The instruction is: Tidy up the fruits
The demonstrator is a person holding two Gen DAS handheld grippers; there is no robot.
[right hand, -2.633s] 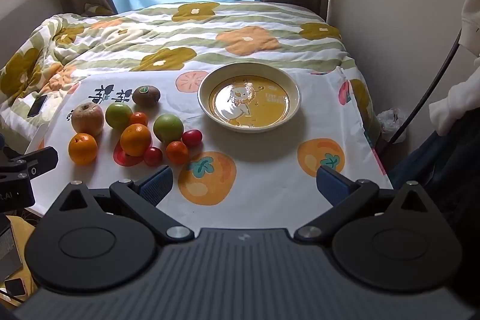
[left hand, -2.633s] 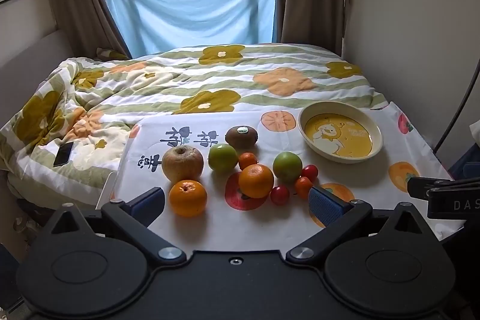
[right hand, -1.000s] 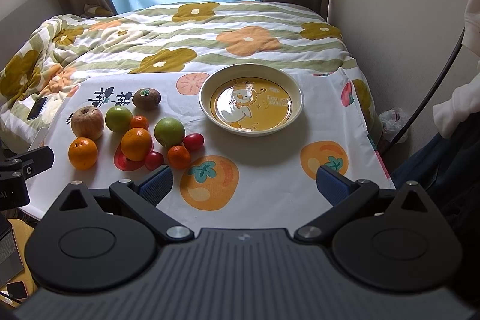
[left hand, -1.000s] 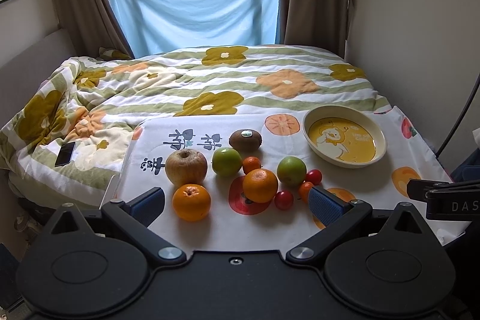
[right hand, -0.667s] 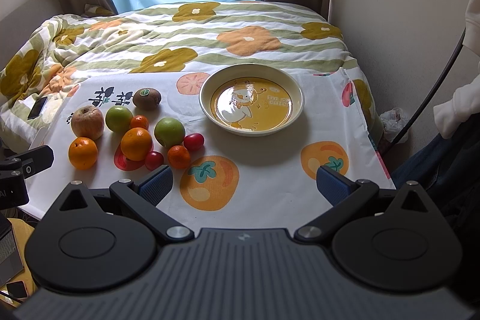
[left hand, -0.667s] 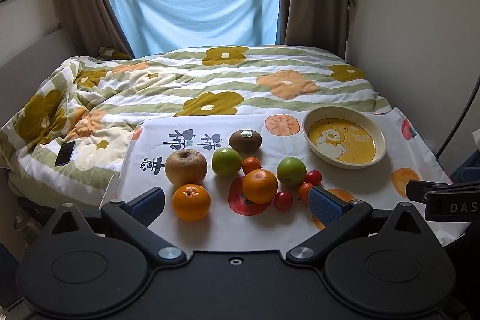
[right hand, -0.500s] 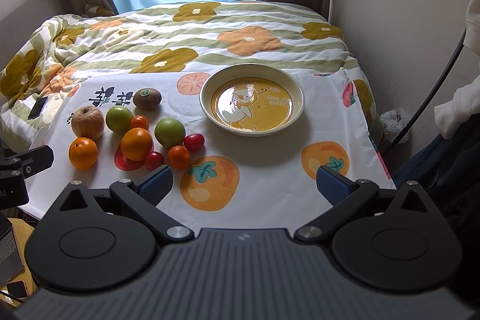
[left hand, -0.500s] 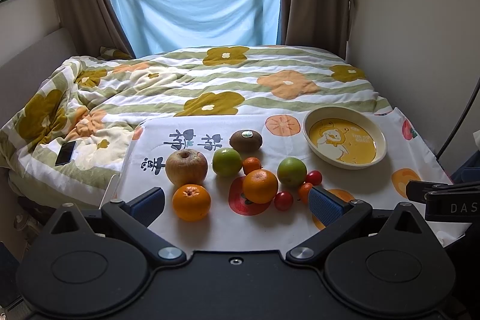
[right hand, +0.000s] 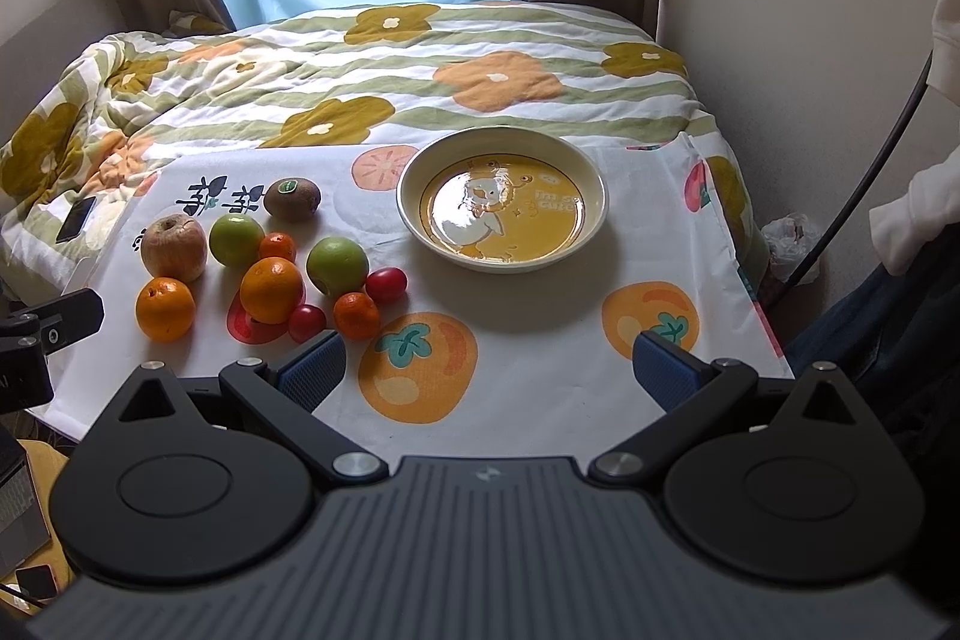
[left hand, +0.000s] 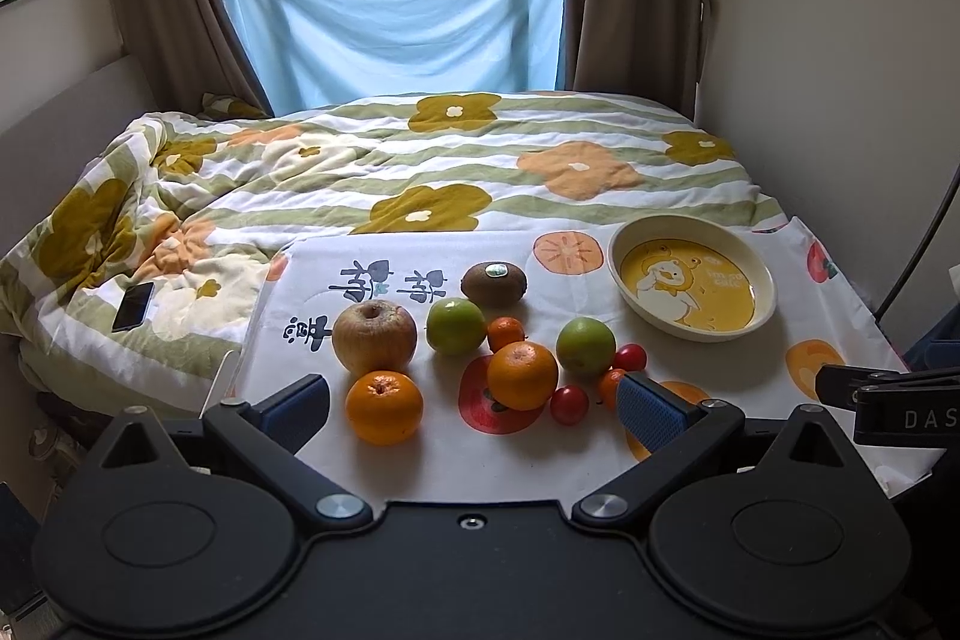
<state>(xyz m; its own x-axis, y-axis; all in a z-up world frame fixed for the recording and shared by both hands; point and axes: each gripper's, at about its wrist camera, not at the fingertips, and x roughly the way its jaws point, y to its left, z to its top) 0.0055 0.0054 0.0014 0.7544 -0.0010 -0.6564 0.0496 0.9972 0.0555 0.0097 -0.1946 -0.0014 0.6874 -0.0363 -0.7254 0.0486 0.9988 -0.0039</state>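
A white printed cloth with orange persimmon pictures [right hand: 540,340] lies over the near end of a bed covered by a striped green-and-white flower quilt [left hand: 420,160]. On the cloth's right part sits a round cream ceramic dish with a yellow duck picture [right hand: 591,196], holding nothing. To its left, well apart from it, the fruit lies in a loose cluster. The biggest is a wrinkled reddish-yellow apple [left hand: 374,335], stem hollow up. Near it are two round oranges [left hand: 384,407] [left hand: 522,375], two green apples [left hand: 456,326] [left hand: 585,346], and a brown oval kiwi with a small sticker [left hand: 494,283], its long axis running left to right at the far side of the cluster. Smallest are two little tangerines [right hand: 276,246] [right hand: 356,315] and two red cherry tomatoes [right hand: 386,284] [right hand: 307,323].

The left gripper [left hand: 474,403] hovers at the near edge of the cloth with its blue-padded jaws spread wide, holding nothing; the near orange shows between them. The right gripper [right hand: 489,370] likewise stands wide open and empty, above a printed persimmon, touching no fruit.

A dark phone [left hand: 133,307] lies on the quilt at left.
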